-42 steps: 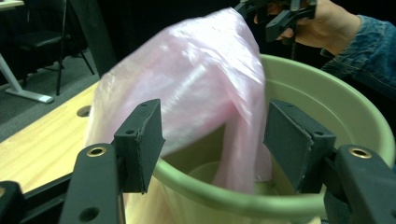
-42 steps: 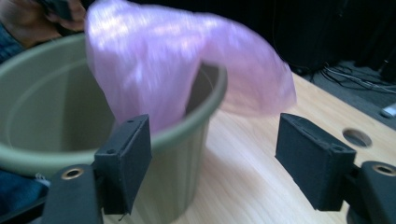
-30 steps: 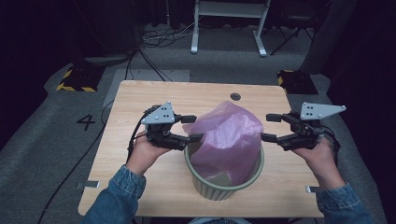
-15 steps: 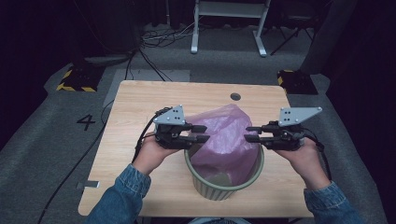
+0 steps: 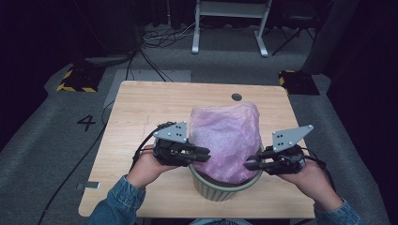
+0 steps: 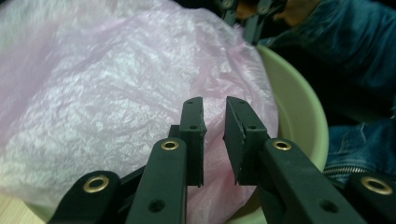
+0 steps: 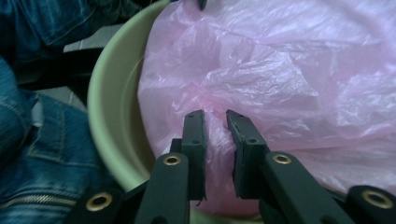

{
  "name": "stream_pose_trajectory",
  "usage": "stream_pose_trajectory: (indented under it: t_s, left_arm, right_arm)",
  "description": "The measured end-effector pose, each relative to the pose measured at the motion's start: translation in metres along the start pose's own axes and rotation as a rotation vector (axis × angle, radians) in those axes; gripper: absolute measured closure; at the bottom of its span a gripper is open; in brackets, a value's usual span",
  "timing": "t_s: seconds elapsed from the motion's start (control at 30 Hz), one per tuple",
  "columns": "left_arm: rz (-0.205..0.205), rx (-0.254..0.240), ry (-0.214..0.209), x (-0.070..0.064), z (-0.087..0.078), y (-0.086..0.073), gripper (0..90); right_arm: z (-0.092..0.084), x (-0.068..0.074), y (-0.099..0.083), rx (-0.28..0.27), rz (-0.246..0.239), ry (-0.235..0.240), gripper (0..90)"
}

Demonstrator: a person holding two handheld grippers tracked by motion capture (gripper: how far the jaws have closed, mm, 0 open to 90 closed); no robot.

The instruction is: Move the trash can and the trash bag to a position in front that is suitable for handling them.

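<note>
Pink plastic film bunches between the black jaws of the left gripper (image 5: 202,154) and the right gripper (image 5: 251,164), each pressed into a side of the pink plastic bag (image 5: 228,140). Both pairs of jaws have just been closing, and in each gripper view a fold of the film sits in the narrow gap that remains, apparently pinched. The bag stands puffed and tall inside a pale green ribbed bin (image 5: 220,188) at the near middle of the wooden desk (image 5: 141,108), its lower part tucked within the green rim. The person's hands, in denim sleeves, flank the bin from left and right. By appearances the grasp on both sides is made or nearly so; what remains is to work the bag, whether lifting it out or spreading it over the rim.
</note>
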State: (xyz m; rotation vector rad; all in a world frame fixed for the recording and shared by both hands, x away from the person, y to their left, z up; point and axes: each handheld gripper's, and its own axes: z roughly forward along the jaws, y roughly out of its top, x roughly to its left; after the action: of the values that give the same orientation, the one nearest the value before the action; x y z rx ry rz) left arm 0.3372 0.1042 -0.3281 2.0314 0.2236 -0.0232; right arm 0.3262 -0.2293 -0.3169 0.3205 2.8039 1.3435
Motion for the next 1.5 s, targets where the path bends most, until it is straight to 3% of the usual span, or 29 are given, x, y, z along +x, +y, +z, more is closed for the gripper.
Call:
stream_pose_trajectory:
  t_s: [0.07, 0.17, 0.23, 0.3, 0.43, 0.57, 0.6, 0.7, 0.77, 0.87, 1.0, 1.13, 1.23, 1.33, 1.5]
  left_arm:
    - [0.015, -0.026, 0.056, -0.002, -0.001, 0.0, 70.9]
    - [0.022, -0.083, 0.125, 0.0, -0.005, 0.004, 46.8]
    - [0.024, -0.106, 0.165, 0.006, -0.007, 0.009, 38.6]
    - [0.012, -0.12, 0.187, 0.013, -0.007, 0.011, 36.3]
    - [-0.04, -0.091, 0.206, 0.028, -0.001, 0.01, 37.2]
    - [-0.011, -0.019, 0.184, 0.026, 0.009, 0.008, 55.6]
    - [0.0, -0.008, 0.184, 0.024, 0.01, 0.008, 61.7]
    - [0.016, 0.035, 0.169, 0.021, 0.015, 0.008, 68.2]
    - [0.011, 0.058, 0.165, 0.021, 0.018, 0.008, 70.2]
    - [0.005, 0.082, 0.147, 0.021, 0.021, 0.008, 71.1]
    - [0.01, 0.1, 0.129, 0.019, 0.023, 0.008, 71.9]
    - [0.014, 0.101, 0.12, 0.018, 0.023, 0.006, 71.8]
    - [0.017, 0.099, 0.118, 0.018, 0.023, 0.006, 71.8]
    - [0.014, 0.089, 0.124, 0.017, 0.022, 0.004, 71.7]
    - [0.009, 0.038, 0.148, 0.016, 0.015, 0.003, 69.1]
  right_arm:
    - [-0.001, 0.002, 0.0, 0.004, 0.0, 0.005, 77.4]
    - [0.0, 0.004, -0.001, -0.001, 0.002, 0.014, 77.3]
    - [0.001, 0.005, -0.001, -0.004, 0.005, 0.023, 77.0]
    - [0.003, 0.007, -0.002, -0.008, 0.003, 0.032, 76.2]
    - [0.004, 0.013, -0.004, -0.02, -0.003, 0.051, 74.6]
    - [0.002, 0.015, -0.005, -0.043, 0.004, 0.035, 62.9]
    - [-0.001, 0.015, -0.005, -0.056, 0.007, 0.024, 59.0]
    - [-0.013, 0.012, -0.004, -0.128, 0.016, -0.027, 48.1]
    - [-0.025, 0.008, -0.003, -0.184, 0.035, -0.073, 45.8]
    - [-0.041, -0.001, 0.001, -0.24, 0.054, -0.176, 42.4]
    - [-0.051, -0.024, 0.007, -0.273, 0.133, -0.297, 34.8]
    - [-0.044, -0.047, 0.008, -0.304, 0.22, -0.301, 30.9]
    - [-0.029, -0.062, 0.009, -0.252, 0.25, -0.333, 25.0]
    - [-0.017, -0.07, 0.009, -0.229, 0.276, -0.335, 25.9]
    - [-0.006, -0.076, 0.009, -0.178, 0.281, -0.281, 60.2]
